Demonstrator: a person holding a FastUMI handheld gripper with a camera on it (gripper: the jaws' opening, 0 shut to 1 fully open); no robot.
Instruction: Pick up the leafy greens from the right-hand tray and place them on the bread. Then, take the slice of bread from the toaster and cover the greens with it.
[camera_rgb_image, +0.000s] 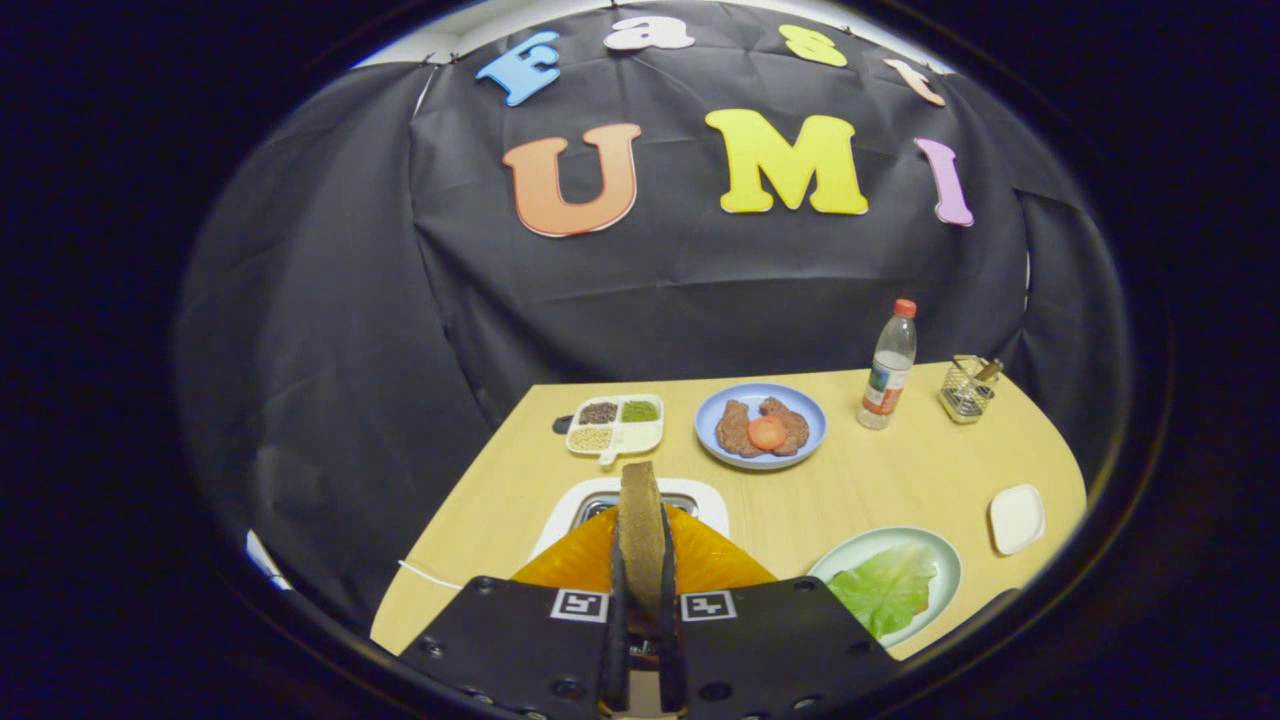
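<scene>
clearly the gripper (640, 575) held the bread slice (640, 530) upright between both fingers, edge-on, above the toaster (700, 497). the leafy greens (885, 588) lay on the pale green tray (940, 560) just right of the fingers; the blue plate (810, 425) stood beyond, ahead-right.

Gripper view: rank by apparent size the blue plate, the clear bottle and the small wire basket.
1. Round blue plate.
2. Clear plastic bottle with orange cap.
3. Small wire basket.
All stand at similar distance, beyond the tongs gripping a bread slice.
</scene>
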